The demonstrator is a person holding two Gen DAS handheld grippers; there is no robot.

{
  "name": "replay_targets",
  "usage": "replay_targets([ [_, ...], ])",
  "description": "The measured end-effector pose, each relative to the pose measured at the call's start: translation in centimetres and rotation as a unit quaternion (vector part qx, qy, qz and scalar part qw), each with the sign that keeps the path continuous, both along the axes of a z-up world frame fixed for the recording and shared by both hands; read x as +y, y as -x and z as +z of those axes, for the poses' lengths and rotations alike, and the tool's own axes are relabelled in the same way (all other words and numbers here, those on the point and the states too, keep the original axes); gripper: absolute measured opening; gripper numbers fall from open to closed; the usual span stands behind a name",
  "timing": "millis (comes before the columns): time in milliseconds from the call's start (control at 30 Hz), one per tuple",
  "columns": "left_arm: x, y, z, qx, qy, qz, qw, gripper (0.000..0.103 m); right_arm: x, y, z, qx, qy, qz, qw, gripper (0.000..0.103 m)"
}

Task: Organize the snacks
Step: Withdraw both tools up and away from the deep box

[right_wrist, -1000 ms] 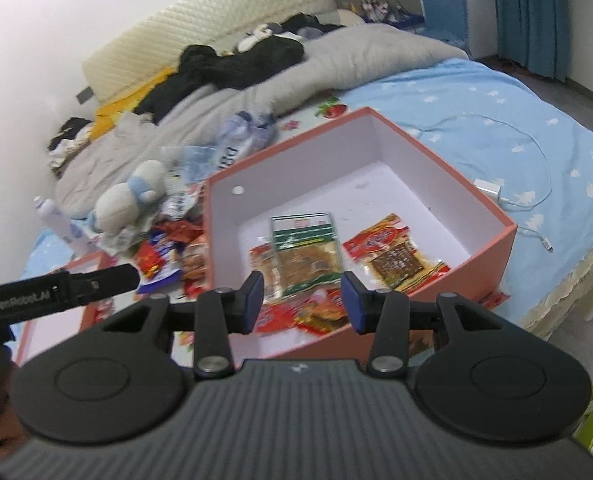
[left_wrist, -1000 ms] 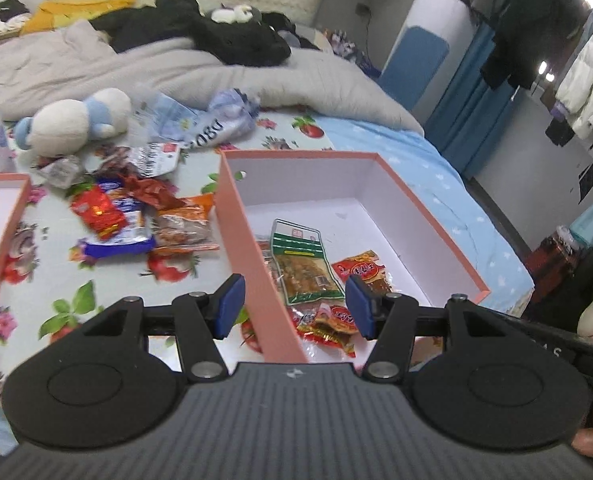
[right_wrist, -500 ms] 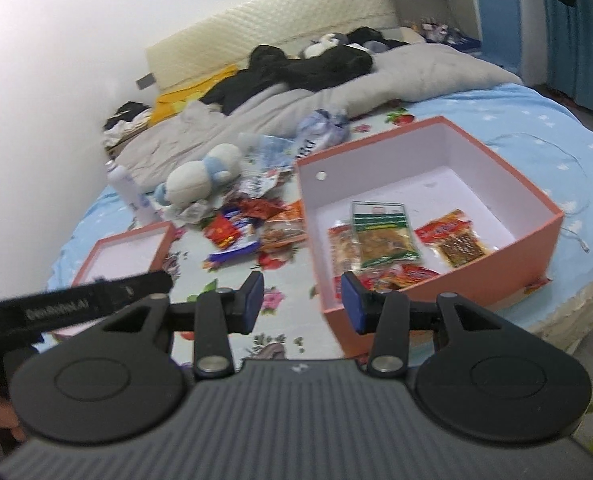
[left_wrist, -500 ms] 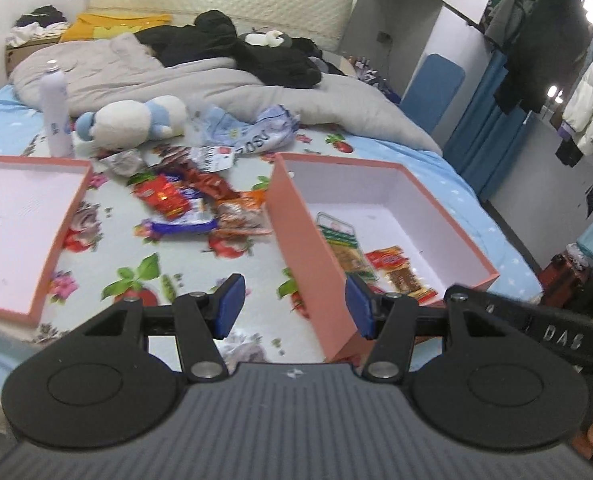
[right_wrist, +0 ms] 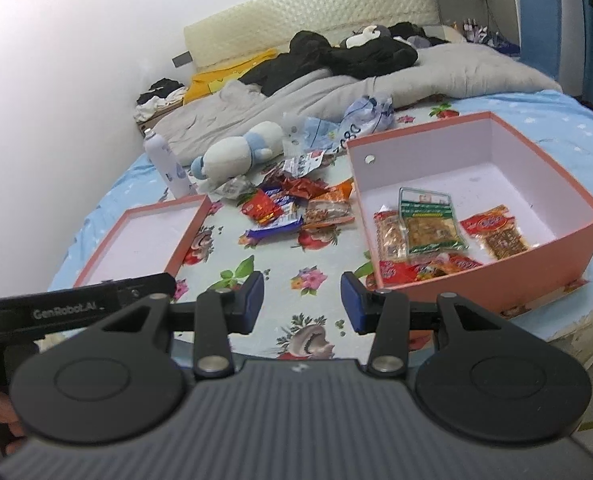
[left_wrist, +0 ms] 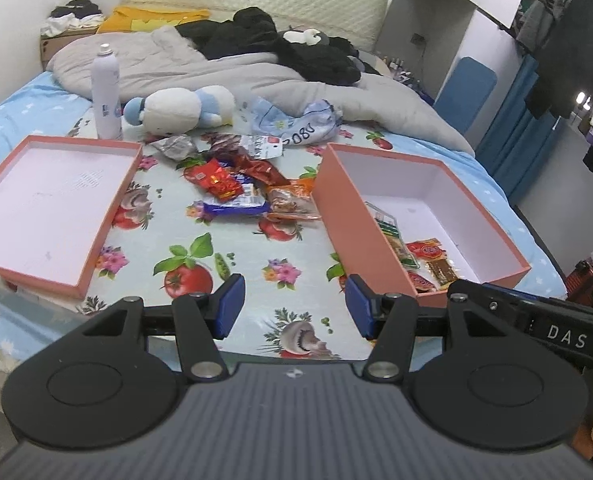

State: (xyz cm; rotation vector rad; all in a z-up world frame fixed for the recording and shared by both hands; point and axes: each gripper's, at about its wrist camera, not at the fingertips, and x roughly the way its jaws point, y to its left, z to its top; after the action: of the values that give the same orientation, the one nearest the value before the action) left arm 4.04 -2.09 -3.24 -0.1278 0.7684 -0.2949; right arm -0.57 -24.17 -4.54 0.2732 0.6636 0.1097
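Note:
A deep salmon box (left_wrist: 338, 216) (right_wrist: 576, 196) stands on the bed at the right and holds several snack packets (right_wrist: 426, 224). A pile of loose snack packets (left_wrist: 240, 190) (right_wrist: 292, 208) lies on the floral cloth between it and a shallow salmon lid (left_wrist: 0, 240) (right_wrist: 192, 224) at the left, which has nothing in it. My left gripper (left_wrist: 294, 310) is open and empty, above the cloth's near edge. My right gripper (right_wrist: 302, 302) is open and empty, also near the front edge, left of the box's near corner.
A white spray can (left_wrist: 105, 92) stands behind the lid. A plush toy (left_wrist: 180, 108), a crumpled blue-white bag (left_wrist: 296, 126), a grey duvet (left_wrist: 224, 76) and black clothes (left_wrist: 296, 52) lie farther back. The bed edge drops off at the right.
Both grippers have pulled back and away from the box toward the bed's near edge. The views now take in the lid and the whole snack pile. Both stay open and empty.

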Motion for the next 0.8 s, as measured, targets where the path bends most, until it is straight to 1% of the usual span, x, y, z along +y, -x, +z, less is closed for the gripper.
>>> replay_targets([
  [200, 0.3, -0.8, -0.6, 0.015, -0.008, 0.004, 0.9999, 0.061, 1.5, -0.6, -0.6, 0.005, 0.006, 0.02, 1.0, 0.046],
  [400, 0.8, -2.9, -1.0, 0.025, -0.014, 0.014, 0.9995, 0.061, 2.0, -2.2, -1.0, 0.006, 0.013, 0.024, 1.0, 0.046],
  [600, 1.8, -5.9, -1.6, 0.038, -0.014, 0.03, 0.9987, 0.061, 2.7, -4.4, -1.6, 0.008, 0.027, 0.034, 0.999, 0.046],
  [800, 2.5, -10.0, -2.8, 0.055, -0.017, 0.042, 0.9975, 0.062, 3.7, -7.5, -2.2, 0.006, 0.043, 0.043, 0.998, 0.046],
])
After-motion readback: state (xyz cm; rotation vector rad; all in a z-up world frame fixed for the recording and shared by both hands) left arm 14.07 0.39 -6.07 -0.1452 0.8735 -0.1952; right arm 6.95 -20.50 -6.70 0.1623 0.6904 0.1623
